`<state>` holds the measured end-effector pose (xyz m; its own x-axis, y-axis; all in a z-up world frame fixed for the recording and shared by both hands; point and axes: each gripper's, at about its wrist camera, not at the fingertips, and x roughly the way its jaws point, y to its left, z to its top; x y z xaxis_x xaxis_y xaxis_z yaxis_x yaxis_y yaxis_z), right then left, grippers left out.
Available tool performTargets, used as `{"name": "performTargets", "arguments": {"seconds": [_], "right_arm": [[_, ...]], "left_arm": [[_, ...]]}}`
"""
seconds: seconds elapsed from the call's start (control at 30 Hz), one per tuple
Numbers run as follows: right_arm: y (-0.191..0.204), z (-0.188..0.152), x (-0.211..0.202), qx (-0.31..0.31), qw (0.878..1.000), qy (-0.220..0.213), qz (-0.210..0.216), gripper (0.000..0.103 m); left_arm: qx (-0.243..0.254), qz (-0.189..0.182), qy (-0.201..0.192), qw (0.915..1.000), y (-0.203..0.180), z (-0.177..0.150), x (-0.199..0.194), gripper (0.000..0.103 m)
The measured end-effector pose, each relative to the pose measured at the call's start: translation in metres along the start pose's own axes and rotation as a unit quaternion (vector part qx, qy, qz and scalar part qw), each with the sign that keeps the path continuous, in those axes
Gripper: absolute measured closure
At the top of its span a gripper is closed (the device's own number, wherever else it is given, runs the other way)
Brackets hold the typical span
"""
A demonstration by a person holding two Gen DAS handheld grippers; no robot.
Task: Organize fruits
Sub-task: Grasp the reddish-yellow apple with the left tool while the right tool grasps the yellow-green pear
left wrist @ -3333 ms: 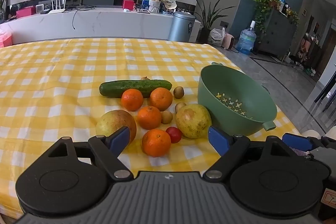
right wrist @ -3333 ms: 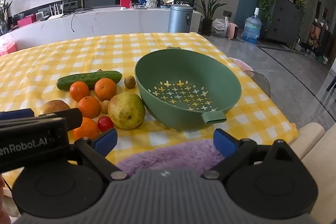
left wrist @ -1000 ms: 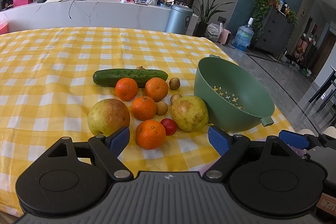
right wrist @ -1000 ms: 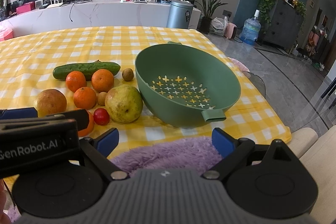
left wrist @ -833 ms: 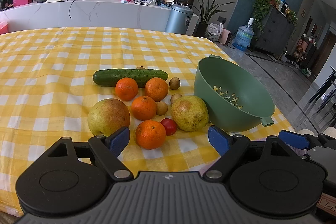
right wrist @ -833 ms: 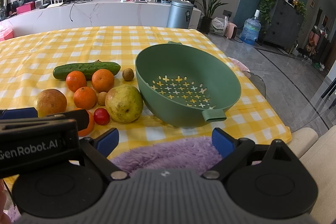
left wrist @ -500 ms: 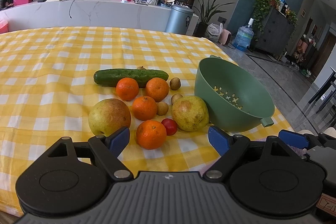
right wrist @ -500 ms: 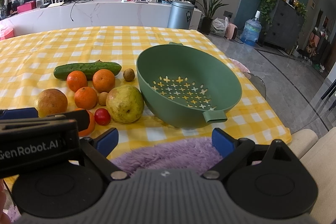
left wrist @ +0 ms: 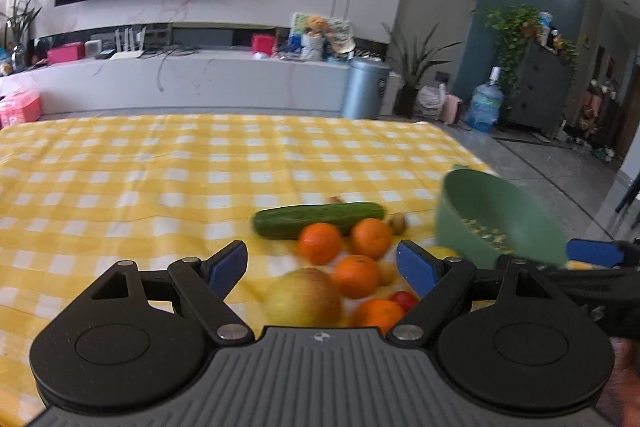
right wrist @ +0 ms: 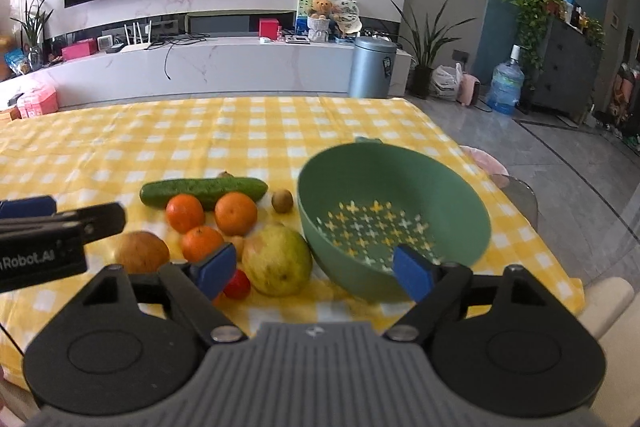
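On the yellow checked cloth lies a heap of fruit: a cucumber (right wrist: 204,191), several oranges (right wrist: 236,213), a yellow-green pear (right wrist: 277,261), a brownish apple (right wrist: 142,253), a cherry tomato (right wrist: 237,285) and a kiwi (right wrist: 282,201). To their right stands a green colander (right wrist: 332,247), empty. My right gripper (right wrist: 314,270) hovers near the pear and the colander's front wall; its jaws are closing, with nothing pressed between the pads. My left gripper (left wrist: 322,267) is open above the apple (left wrist: 302,297) and oranges (left wrist: 356,275), holding nothing. The left wrist view is blurred.
The table's right edge runs just past the colander (left wrist: 496,223), with a cream chair (right wrist: 616,299) beside it. Bare cloth stretches to the left and far side of the fruit. The left gripper's body (right wrist: 44,255) juts in at the right wrist view's left edge.
The left gripper has shifted and tipped up, so the fruit sits lower and to the right in its view. The right gripper's jaws have narrowed a little and its view has tipped up.
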<state>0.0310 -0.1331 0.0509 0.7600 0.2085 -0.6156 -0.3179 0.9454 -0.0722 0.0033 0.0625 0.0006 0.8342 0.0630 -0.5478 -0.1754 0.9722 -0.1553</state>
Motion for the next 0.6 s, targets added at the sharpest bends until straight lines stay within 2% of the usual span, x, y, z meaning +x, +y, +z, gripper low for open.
{"name": "performTargets", "arguments": {"seconds": [0.1,0.2,0.27,0.33,0.37,0.43,0.5,0.6], "right_arm": [[0.002,0.005,0.012,0.022,0.999,0.019,0.016,0.025],[0.001,0.006,0.032,0.081,0.994,0.06,0.036,0.025],[-0.003,0.002,0.049,0.141,0.984,0.099,0.055,0.025],[-0.01,-0.003,0.07,0.215,0.963,0.142,0.073,0.025],[-0.012,-0.004,0.077,0.238,0.958,0.147,0.068,0.025],[-0.011,-0.001,0.083,0.252,0.957,0.135,0.046,0.025],[-0.011,0.002,0.09,0.266,0.953,0.141,0.034,0.025],[-0.012,0.001,0.106,0.283,0.945,0.162,0.025,0.024]], "left_arm": [[-0.018,0.011,0.019,0.9996,0.017,0.002,0.011,0.007],[-0.055,0.017,0.04,0.9975,0.034,0.002,0.023,0.008],[-0.08,0.013,0.048,0.9955,0.044,0.001,0.028,0.008],[-0.1,0.008,0.055,0.9934,0.053,0.0,0.034,0.008],[-0.109,0.011,0.058,0.9923,0.057,-0.001,0.036,0.008],[-0.125,0.015,0.068,0.9897,0.064,-0.003,0.041,0.008],[-0.132,0.014,0.075,0.9883,0.067,-0.004,0.046,0.009],[-0.121,0.028,0.084,0.9887,0.065,-0.007,0.049,0.009]]}}
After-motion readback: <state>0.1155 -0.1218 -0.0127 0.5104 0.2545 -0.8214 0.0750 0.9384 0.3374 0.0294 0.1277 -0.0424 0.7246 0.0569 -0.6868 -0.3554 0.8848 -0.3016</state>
